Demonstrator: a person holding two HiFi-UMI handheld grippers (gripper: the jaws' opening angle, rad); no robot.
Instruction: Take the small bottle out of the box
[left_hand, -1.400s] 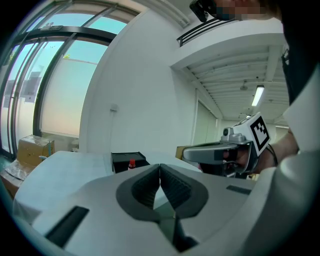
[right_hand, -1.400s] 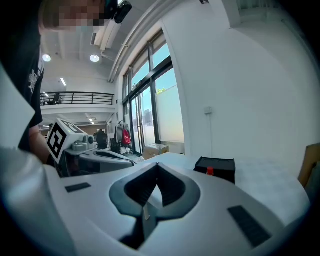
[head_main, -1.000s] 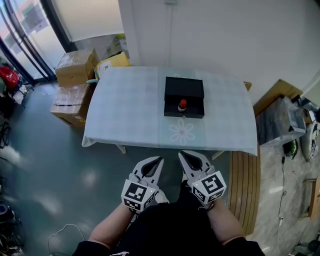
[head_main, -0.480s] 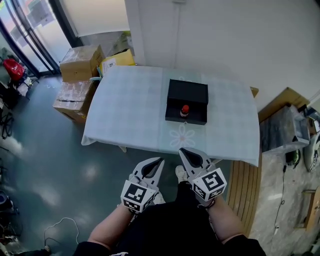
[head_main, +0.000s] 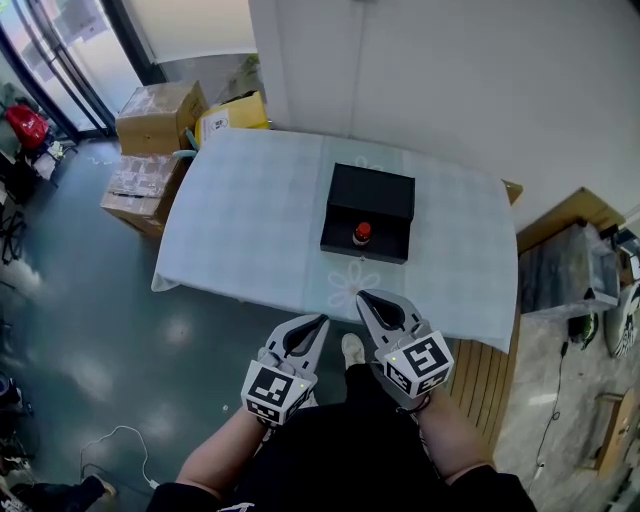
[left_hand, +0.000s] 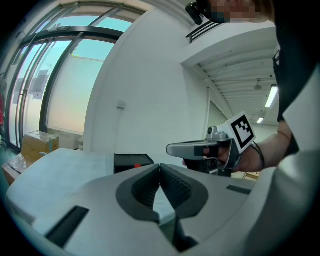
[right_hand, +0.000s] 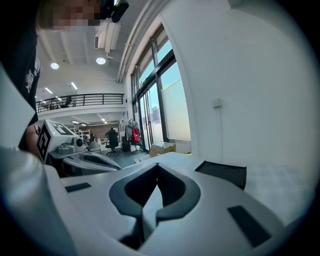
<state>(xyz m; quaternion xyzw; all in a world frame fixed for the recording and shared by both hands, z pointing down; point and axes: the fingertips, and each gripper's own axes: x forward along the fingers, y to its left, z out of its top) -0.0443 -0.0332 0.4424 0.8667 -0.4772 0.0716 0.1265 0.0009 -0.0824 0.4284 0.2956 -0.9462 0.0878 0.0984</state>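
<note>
An open black box (head_main: 368, 213) lies on the table (head_main: 250, 220) with its lid folded back toward the wall. Inside its near half stands a small bottle with a red cap (head_main: 362, 234). Both grippers hover in front of the table's near edge, well short of the box. My left gripper (head_main: 318, 322) is shut and holds nothing. My right gripper (head_main: 364, 298) is shut and empty too. The left gripper view catches the box (left_hand: 132, 162) with a red speck of the cap (left_hand: 137, 165). In the right gripper view the box (right_hand: 221, 175) lies to the right.
Cardboard boxes (head_main: 155, 115) are stacked on the floor left of the table. A white wall (head_main: 430, 80) runs behind it. Wooden boards and a covered bundle (head_main: 560, 265) stand at the right. The table wears a pale checked cloth with a flower print (head_main: 352, 285).
The head view has shifted, so the table and box appear lower and closer. The right gripper has edged up toward the table's near edge. Both stay shut.
</note>
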